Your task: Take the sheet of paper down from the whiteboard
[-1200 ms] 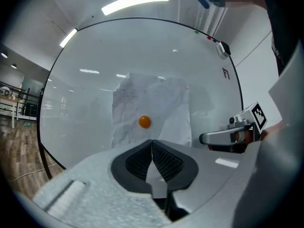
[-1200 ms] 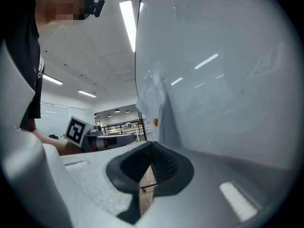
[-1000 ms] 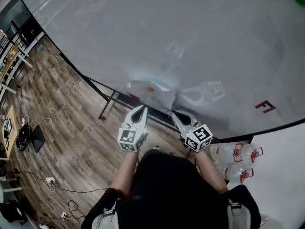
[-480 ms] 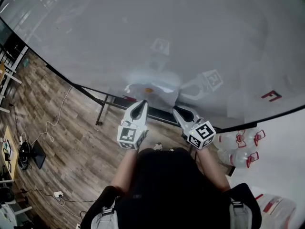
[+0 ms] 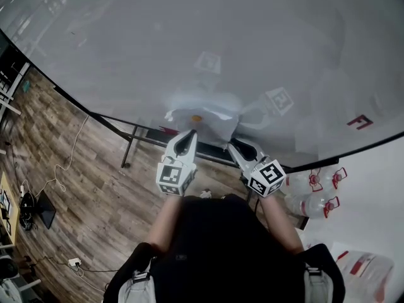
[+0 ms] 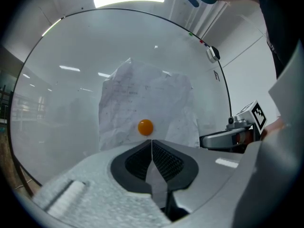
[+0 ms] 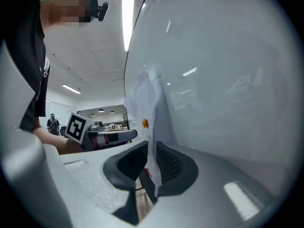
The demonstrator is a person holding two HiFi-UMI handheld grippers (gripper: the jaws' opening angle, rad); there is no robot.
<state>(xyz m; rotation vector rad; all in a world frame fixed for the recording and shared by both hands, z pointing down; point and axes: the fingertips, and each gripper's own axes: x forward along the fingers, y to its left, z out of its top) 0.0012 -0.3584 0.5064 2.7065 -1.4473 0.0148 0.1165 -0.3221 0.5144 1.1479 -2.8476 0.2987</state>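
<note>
A crumpled white sheet of paper (image 5: 205,113) hangs on the whiteboard (image 5: 208,36), pinned by a small orange magnet (image 5: 197,118). My left gripper (image 5: 188,135) is shut on the sheet's lower edge, just below the magnet. In the left gripper view the sheet (image 6: 142,99) and magnet (image 6: 145,127) rise straight ahead of the left gripper (image 6: 151,142). My right gripper (image 5: 236,145) is closed on the sheet's lower right corner. In the right gripper view the sheet (image 7: 145,99) runs edge-on down between the pads of the right gripper (image 7: 151,152).
The whiteboard's dark stand (image 5: 129,145) rises from a wood floor (image 5: 76,188) with loose cables (image 5: 66,160). Water jugs (image 5: 312,194) stand at the right beside a white bag (image 5: 360,267). A red mark (image 5: 360,122) is on the board's right side.
The head view has swung a little, so the board and floor sit differently in frame. Both grippers stay closed at the sheet's lower edge; the left one shifted slightly sideways.
</note>
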